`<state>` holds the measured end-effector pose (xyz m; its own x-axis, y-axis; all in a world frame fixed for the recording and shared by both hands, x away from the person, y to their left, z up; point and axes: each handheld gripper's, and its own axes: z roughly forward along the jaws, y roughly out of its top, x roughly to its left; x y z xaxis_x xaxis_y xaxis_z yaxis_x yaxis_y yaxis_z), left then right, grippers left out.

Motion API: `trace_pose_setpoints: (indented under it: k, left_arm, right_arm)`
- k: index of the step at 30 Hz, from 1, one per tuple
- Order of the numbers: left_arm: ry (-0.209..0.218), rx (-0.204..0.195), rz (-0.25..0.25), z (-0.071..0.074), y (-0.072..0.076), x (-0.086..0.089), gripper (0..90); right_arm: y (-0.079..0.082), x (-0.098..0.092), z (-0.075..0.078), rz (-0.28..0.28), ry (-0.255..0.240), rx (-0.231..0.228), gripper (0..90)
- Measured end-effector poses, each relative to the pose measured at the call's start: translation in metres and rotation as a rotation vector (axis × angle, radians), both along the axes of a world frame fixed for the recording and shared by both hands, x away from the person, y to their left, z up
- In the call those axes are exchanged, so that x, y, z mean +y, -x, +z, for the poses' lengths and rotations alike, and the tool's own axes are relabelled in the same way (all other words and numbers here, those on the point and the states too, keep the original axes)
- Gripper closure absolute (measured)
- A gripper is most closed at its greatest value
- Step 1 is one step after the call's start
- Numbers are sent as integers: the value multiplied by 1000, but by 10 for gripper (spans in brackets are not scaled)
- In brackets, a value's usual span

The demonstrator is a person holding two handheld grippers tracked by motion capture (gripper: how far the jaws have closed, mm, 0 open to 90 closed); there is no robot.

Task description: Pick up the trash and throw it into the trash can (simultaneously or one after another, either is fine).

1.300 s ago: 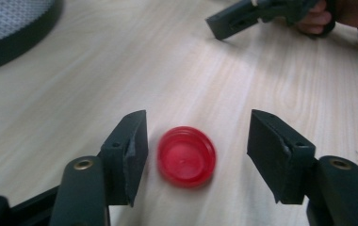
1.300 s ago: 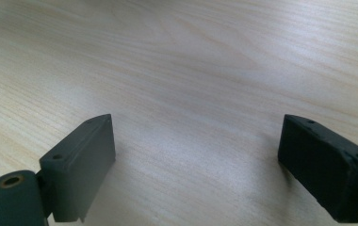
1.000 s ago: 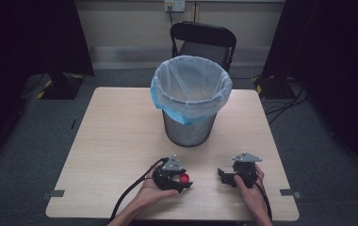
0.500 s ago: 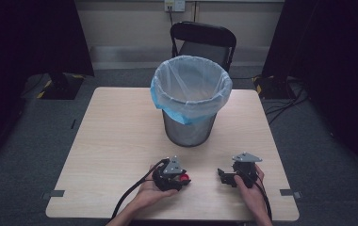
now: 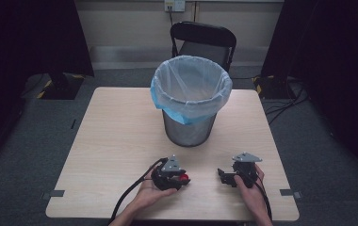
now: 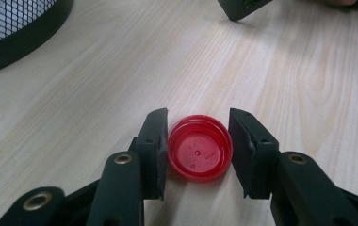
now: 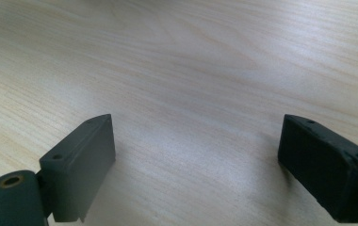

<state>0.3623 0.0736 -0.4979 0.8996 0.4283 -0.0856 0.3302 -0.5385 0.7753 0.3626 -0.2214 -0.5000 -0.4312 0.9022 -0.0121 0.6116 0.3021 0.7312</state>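
Red bottle cap (image 6: 199,153) sits on the counter (image 5: 120,136) right between the left hand-held gripper (image 6: 197,153) jaws, now clamped on it; they stood wider a second ago. Right hand-held gripper (image 7: 197,162) is wide open, unmoved.

A light wood-grain table (image 5: 120,141) is standing on a grey carpeted floor (image 5: 36,141). A black mesh waste bin (image 5: 190,128), lined with a pale blue bag (image 5: 191,89), is sitting on the tabletop toward twelve o'clock from its centre. A red bottle cap (image 6: 199,148) is lying open side up on the bare wood near the six o'clock edge, well apart from the bin. In the high view the cap is showing at about six o'clock from the bin.
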Motion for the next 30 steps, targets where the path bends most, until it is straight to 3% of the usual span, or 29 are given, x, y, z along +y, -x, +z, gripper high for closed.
trace_pose_setpoints:
  k: [8,15,30]
  left_arm:
    - [25,35,2,1,-2,6,595]
    - [84,80,9,7,-7,11,596]
    - [179,49,35,34,-12,31,596]
  right_arm:
    - [0,0,0,0,0,0,109]
    - [0,0,0,0,0,0,109]
    - [0,0,0,0,0,0,109]
